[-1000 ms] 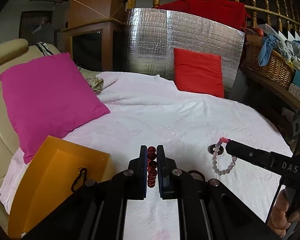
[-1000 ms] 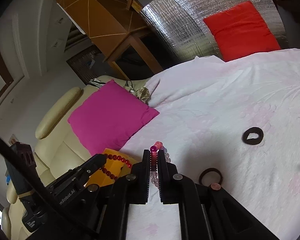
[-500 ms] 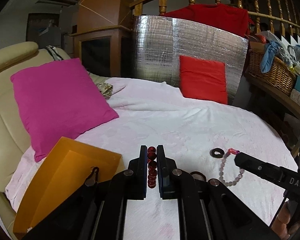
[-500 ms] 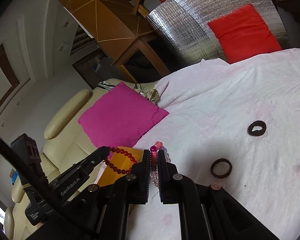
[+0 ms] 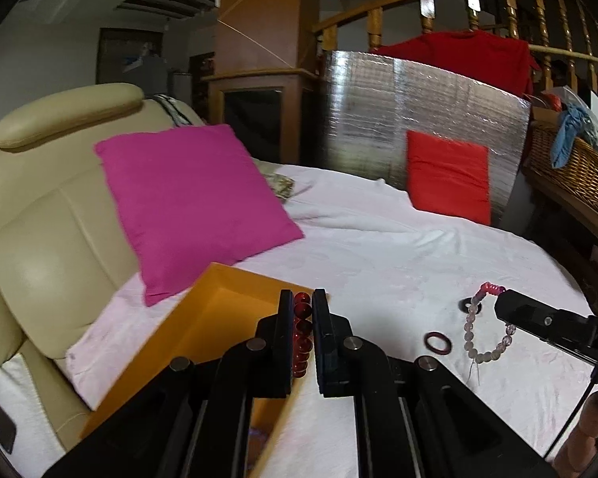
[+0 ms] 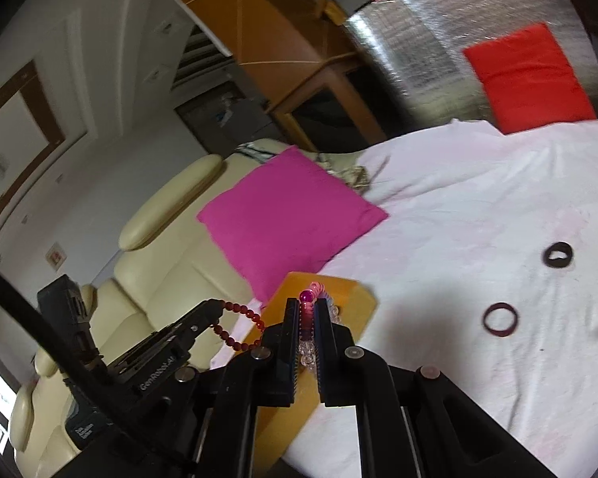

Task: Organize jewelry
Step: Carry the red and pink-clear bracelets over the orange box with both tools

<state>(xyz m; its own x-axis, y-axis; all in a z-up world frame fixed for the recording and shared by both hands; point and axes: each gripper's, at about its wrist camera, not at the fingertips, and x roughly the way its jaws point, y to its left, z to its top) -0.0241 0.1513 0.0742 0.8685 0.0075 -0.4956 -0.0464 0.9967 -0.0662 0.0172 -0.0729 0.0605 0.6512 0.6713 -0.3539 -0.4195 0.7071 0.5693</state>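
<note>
1. Bed sheet (image 5: 378, 263): white, filling the centre and right of both views, rumpled.
2. Sofa (image 5: 40, 215): cream leather, left side of the left wrist view.
3. Foil panel (image 5: 398, 119): silver, upright at the far edge of the sheet, upper centre.
4. Pink cushion (image 5: 195, 203): leaning on the sofa, left of centre.
5. Red cushion (image 5: 448, 177): propped against the foil panel, upper right.
6. Orange box (image 5: 219, 318): open, lower left of centre, its near corner behind my left gripper.
7. My left gripper (image 5: 302, 306): bottom centre, jaws clamped on the red bracelet (image 5: 301, 332), whose beads run down the gap; in the right wrist view the loop (image 6: 235, 328) hangs from the tips at lower left, beside the box.
8. My right gripper (image 6: 307, 306): bottom centre, jaws pinched on the pale bracelet (image 5: 484, 334), which dangles above the sheet at the right of the left wrist view.
9. Dark red ring (image 6: 499, 318): flat on the sheet, right of centre.
10. Black ring (image 6: 557, 255): flat on the sheet, further up and right, apart from the red one.
</note>
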